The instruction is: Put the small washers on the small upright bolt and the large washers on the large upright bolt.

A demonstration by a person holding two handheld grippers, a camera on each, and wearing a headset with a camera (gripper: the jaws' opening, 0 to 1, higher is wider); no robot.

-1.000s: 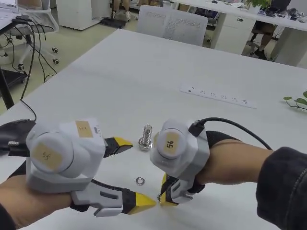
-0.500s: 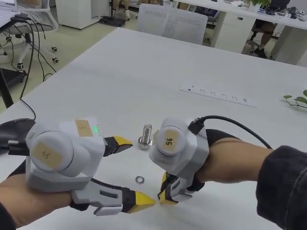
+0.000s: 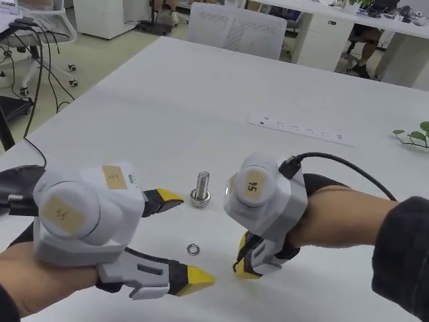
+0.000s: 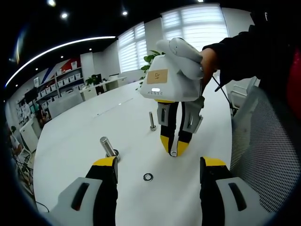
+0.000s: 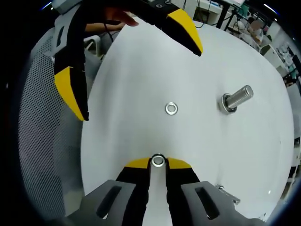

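Note:
A large upright bolt [image 3: 200, 188] stands on the white table [image 3: 201, 100], with a loose washer [image 3: 193, 249] lying in front of it. My right gripper [image 3: 244, 270] points down beside that washer and is shut on another washer [image 5: 158, 160], pinched at its yellow tips. My left gripper [image 3: 182, 236] is open, its fingers spread either side of the loose washer [image 4: 148, 177]. In the left gripper view the large bolt [image 4: 109, 147] is near left, a thin small bolt [image 4: 152, 121] stands farther back, and the right gripper [image 4: 173, 149] hangs over the table.
A white power strip [image 3: 299, 131] lies across the table farther back. A black cable [image 3: 342, 171] trails from the right gripper. A mesh chair [image 3: 234, 30] stands at the far edge, and a plant sprig [image 3: 410, 136] is at the right edge.
My right gripper has shifted a little to the right with its washer, away from the loose washer. The left gripper has stayed in place. The camera has moved slightly.

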